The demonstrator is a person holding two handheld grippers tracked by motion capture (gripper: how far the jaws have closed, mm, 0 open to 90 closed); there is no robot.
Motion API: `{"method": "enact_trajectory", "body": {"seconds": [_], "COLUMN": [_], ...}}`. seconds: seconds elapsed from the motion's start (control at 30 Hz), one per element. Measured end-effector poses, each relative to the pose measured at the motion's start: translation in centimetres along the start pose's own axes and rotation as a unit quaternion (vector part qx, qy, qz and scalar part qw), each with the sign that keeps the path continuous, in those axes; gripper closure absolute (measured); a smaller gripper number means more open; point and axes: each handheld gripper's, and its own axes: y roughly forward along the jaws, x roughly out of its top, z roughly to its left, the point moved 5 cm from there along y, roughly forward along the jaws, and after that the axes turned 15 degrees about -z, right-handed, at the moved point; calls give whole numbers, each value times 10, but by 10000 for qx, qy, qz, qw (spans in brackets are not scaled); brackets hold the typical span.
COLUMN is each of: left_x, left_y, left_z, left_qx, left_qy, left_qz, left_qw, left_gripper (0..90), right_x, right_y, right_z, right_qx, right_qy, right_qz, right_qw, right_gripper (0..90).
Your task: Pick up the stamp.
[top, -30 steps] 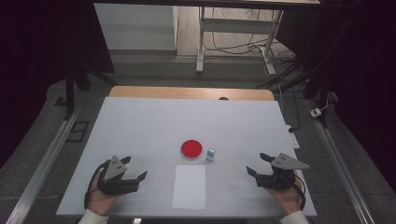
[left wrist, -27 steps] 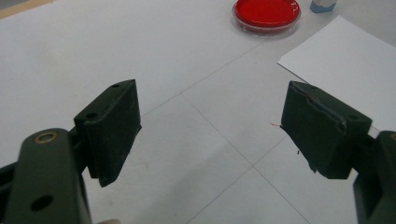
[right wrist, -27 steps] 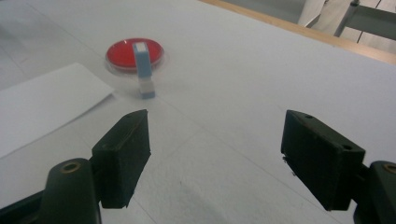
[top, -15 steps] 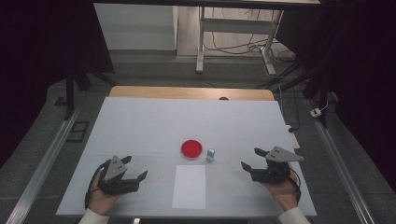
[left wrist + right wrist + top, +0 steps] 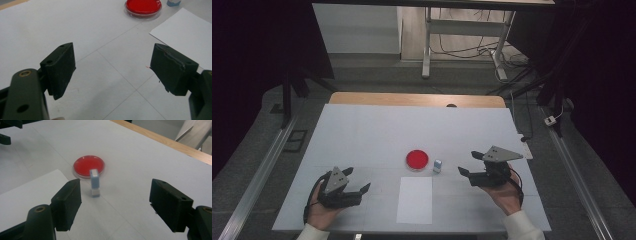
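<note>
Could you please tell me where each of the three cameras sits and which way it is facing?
High view: above the person's side, facing forward and down on the table; shows both hands, left gripper and right gripper.
Left gripper view: rides the left gripper, facing the red dish.
Right gripper view: rides the right gripper, facing the small blue piece.
Shared: dish, paper sheet.

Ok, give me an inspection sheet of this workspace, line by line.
Surface: white table, wooden far edge.
Job's things: red dish; small blue block upright beside it, apart; white paper sheet nearer the person.
Clutter: nothing seen.
Grippers: left tool open, empty, low by the table; right tool open, empty, pointed at the block.
Cables: one trails from each tool; more on the floor beyond.
Surroundings: dark room, metal frame legs behind.
</note>
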Motion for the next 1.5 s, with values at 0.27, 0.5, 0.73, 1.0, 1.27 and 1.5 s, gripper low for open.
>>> {"method": "enact_trajectory", "body": {"seconds": [0.27, 0.5, 0.73, 1.0, 1.27, 1.5], "left_x": [-1, -1, -2, -2, -3, -4], "left_y": [1, 2, 2, 2, 2, 0], "left_z": [0, 0, 0, 0, 0, 1], "left_qx": [-1, 5, 2, -4, -19, -13], "left_qy": [10, 27, 17, 8, -7, -34], "left_qz": [6, 25, 27, 18, 39, 39], "left_qw": [10000, 10000, 10000, 10000, 10000, 10000], "left_gripper": [201, 201, 201, 201, 201, 201], "right_x": [3, 6, 7, 1, -10, -16], "right_y": [20, 35, 49, 57, 74, 85], "right_z": [5, 10, 9, 11, 17, 20], "right_qx": [156, 246, 267, 416, 516, 586], "right_qy": [-44, -61, -54, 13, -98, -69], "right_qz": [181, 337, 464, 640, 880, 904], "right_qw": [9997, 9991, 9985, 9971, 9947, 9942], "right_gripper": [251, 251, 252, 271, 296, 342]}}
